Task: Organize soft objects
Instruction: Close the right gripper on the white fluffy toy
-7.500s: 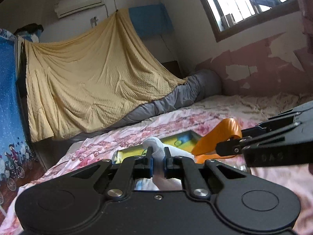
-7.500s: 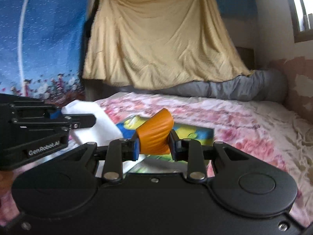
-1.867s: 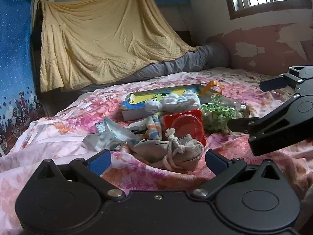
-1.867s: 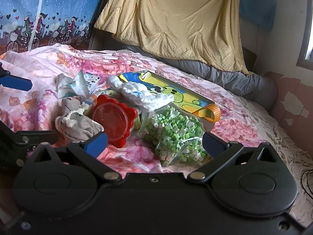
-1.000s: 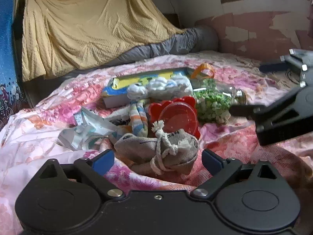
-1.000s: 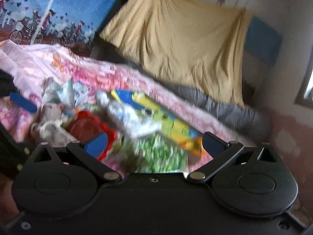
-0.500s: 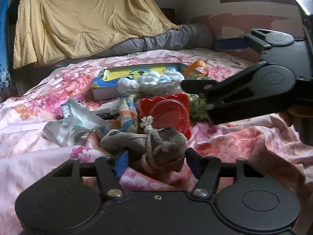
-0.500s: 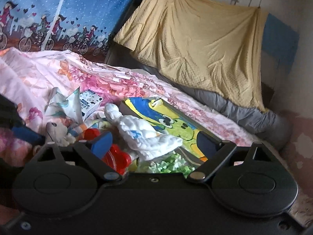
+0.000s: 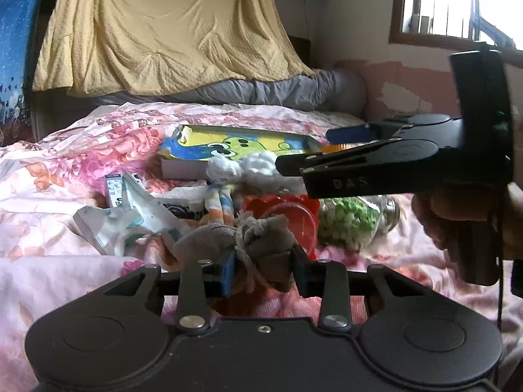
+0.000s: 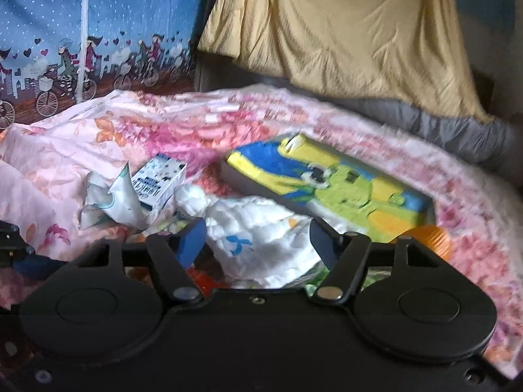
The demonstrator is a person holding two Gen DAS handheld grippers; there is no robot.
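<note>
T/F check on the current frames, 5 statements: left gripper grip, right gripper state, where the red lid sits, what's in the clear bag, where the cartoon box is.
1. The left gripper has its fingers on either side of the grey drawstring pouch. True.
2. The right gripper is shut tight on the white cloth bundle. False: its fingers are spread apart on either side of the bundle, not clamped.
3. The red lid lies just behind the pouch. True.
4. The clear bag holds orange pieces. False: the pieces are green and white.
5. The cartoon box stands upright against the yellow blanket. False: it lies flat on the floral bedspread.
</note>
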